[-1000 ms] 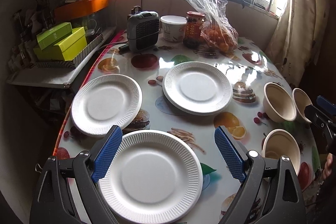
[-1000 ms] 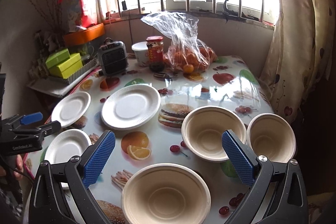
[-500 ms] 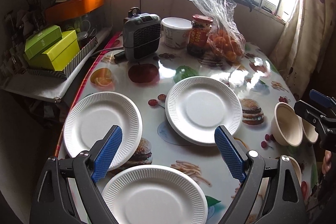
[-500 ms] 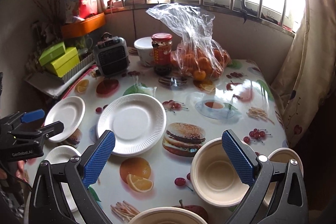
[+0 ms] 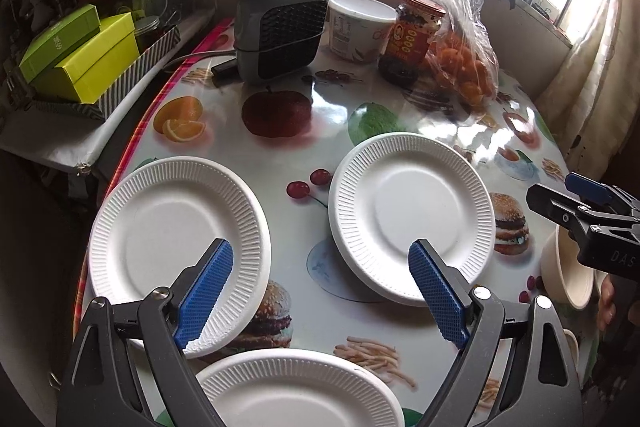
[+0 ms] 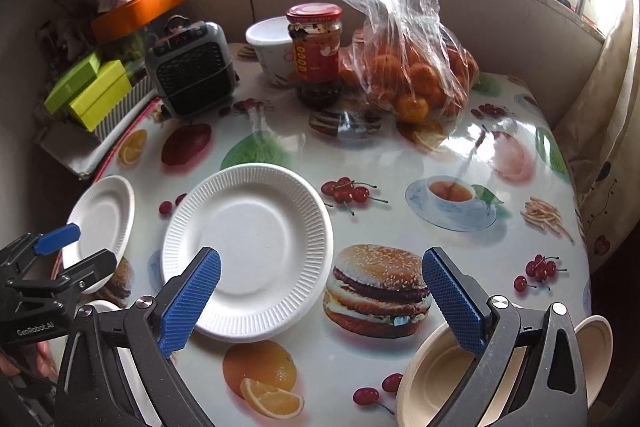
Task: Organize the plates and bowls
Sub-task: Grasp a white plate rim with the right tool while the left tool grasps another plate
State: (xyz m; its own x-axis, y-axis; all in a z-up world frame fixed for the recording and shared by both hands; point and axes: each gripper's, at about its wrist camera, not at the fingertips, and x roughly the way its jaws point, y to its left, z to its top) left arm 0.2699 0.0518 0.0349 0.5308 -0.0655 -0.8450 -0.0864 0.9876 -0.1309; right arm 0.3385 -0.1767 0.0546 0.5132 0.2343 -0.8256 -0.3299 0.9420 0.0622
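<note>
Three white paper plates lie on the table in the left wrist view: a left plate [image 5: 176, 247], a middle plate [image 5: 412, 215] and a near plate [image 5: 296, 391] at the bottom edge. My left gripper [image 5: 320, 299] is open and empty above the gap between them. A beige bowl [image 5: 564, 275] shows at the right, under my right gripper [image 5: 580, 207]. In the right wrist view my right gripper [image 6: 320, 299] is open and empty, above the middle plate [image 6: 248, 247] and a beige bowl [image 6: 436, 387]; a second bowl [image 6: 596, 351] sits at the right edge.
At the table's back stand a grey heater [image 5: 280, 27], a white tub [image 5: 356, 27], a red-lidded jar [image 5: 412, 39] and a bag of oranges [image 5: 460, 67]. Green boxes [image 5: 80, 55] sit on a side shelf left. A curtain [image 6: 600, 131] hangs right.
Both grippers have moved forward over the table towards the window. The near plate and the near bowls have slid down and partly out of view. Both stay open.
</note>
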